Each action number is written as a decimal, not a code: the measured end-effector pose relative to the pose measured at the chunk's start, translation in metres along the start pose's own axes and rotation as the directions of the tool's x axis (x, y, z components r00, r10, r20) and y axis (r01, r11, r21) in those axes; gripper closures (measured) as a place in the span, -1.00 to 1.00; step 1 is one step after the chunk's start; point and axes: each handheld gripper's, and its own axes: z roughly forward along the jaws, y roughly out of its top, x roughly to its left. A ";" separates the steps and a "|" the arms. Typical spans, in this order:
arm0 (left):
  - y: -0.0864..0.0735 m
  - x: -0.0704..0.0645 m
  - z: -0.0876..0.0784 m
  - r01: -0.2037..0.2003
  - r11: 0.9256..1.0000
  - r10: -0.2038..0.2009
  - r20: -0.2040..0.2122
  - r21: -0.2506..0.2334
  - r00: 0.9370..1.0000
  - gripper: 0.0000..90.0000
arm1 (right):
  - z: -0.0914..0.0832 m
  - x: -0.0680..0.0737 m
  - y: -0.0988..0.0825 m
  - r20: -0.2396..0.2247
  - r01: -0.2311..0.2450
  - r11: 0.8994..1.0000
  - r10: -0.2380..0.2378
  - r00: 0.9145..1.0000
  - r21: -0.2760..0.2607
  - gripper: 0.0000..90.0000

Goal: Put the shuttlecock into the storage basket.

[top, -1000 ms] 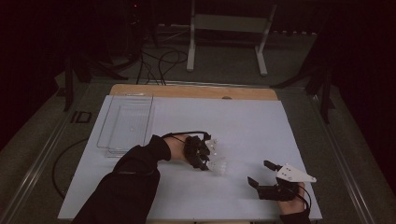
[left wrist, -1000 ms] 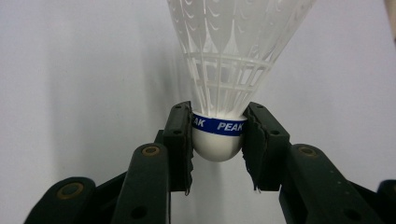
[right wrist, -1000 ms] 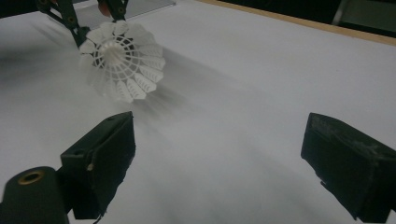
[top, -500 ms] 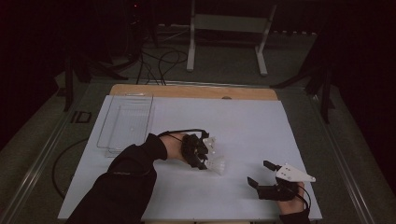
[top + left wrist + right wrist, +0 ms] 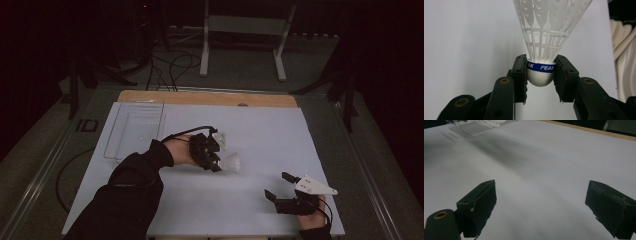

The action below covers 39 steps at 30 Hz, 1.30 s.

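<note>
A white plastic shuttlecock (image 5: pixel 541 45) with a blue band reading PEAK is clamped by its rounded cork between the jaws of my left gripper (image 5: pixel 540 75). In the high view the left gripper (image 5: pixel 212 157) holds the shuttlecock (image 5: pixel 230 163) over the middle of the white table sheet (image 5: pixel 260 135), skirt pointing right. My right gripper (image 5: pixel 280 186) rests near the front right of the sheet, jaws wide apart with nothing between them; in its own view the right gripper (image 5: pixel 541 207) faces bare sheet.
A clear plastic tray (image 5: pixel 134 129) lies at the back left of the sheet, seen as the tray (image 5: pixel 477 126) in the right gripper view. A wooden board edge (image 5: pixel 210 97) runs along the back. A metal stand (image 5: pixel 245 30) and cables (image 5: pixel 170 62) sit on the floor beyond.
The left hand with the shuttlecock has shifted slightly up and left over the sheet. The right gripper has stayed where it was.
</note>
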 end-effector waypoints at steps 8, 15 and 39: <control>-0.001 0.003 -0.007 0.069 0.998 -0.069 -0.027 0.006 0.997 0.45 | 0.000 -0.001 -0.001 0.002 0.000 1.000 0.000 1.000 0.002 -0.78; -0.006 0.002 -0.012 0.101 0.994 -0.099 -0.047 0.031 0.994 0.45 | 0.000 -0.001 0.000 0.001 -0.002 1.000 0.002 1.000 -0.001 -0.78; -0.025 0.002 -0.044 0.145 0.989 -0.145 -0.084 -0.013 0.986 0.45 | -0.001 0.001 0.001 -0.004 -0.002 1.000 0.002 1.000 -0.008 -0.78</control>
